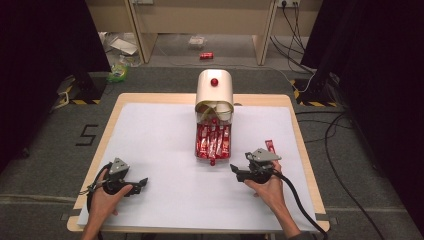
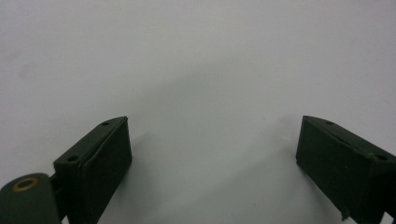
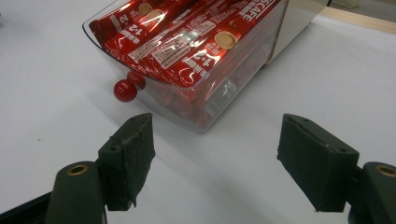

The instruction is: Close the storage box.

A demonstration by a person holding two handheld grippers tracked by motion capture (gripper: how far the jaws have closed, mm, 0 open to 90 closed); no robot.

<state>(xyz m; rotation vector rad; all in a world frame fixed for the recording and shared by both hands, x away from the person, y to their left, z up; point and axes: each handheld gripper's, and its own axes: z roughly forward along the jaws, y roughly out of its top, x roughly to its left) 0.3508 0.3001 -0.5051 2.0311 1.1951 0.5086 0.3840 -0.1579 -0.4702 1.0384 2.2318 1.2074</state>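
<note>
While sachets [image 1: 213, 141] fill it, drawer [image 3: 219, 100] fronts dispenser [image 1: 214, 90].

A red can [image 1: 206, 55] lies on the floor beyond the table [image 1: 150, 98]

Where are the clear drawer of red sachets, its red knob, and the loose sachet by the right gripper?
Clear drawer [image 3: 224, 100], right gripper view, on its transparent front wall.
Red knob [image 3: 125, 90], right gripper view, on the ball.
Loose sachet [image 1: 270, 146], high view, on its upper end.
</note>
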